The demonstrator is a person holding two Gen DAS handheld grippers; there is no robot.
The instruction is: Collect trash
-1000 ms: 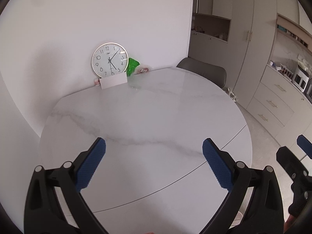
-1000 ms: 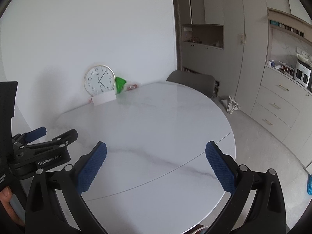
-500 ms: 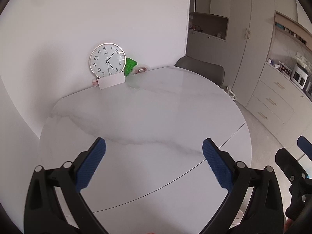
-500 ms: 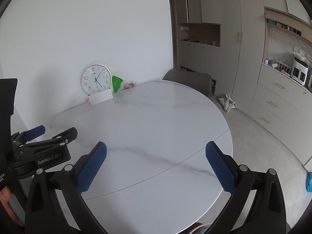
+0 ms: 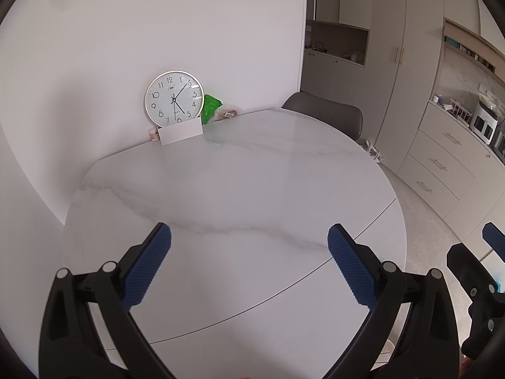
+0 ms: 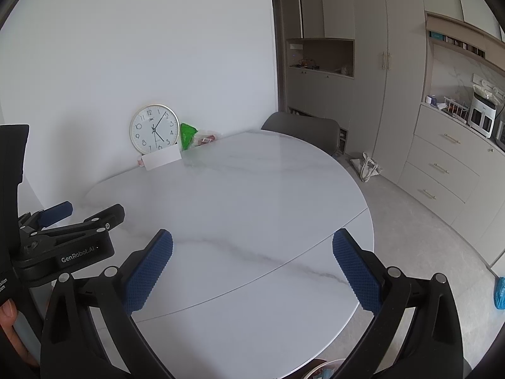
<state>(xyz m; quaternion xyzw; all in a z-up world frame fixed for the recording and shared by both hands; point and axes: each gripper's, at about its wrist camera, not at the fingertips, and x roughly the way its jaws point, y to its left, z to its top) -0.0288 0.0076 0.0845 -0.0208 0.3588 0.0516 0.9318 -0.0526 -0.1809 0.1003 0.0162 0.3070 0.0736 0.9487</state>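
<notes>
With jaws spread wide and nothing between them, the left hand-held gripper (image 5: 249, 265) and right hand-held gripper (image 6: 252, 268) hover over the near edge of the marble table (image 5: 252, 183) — bare across its middle — while the green wrapper (image 5: 210, 107) and the clear wrapper (image 5: 228, 113) beside it lie at the far edge by the clock (image 5: 174, 98).

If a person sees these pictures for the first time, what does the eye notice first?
First the round clock leaning on the wall at the far edge of the marble table, with a white card in front of it. Next the bright green bag just right of the clock, then the open left gripper and right gripper in the foreground.
</notes>
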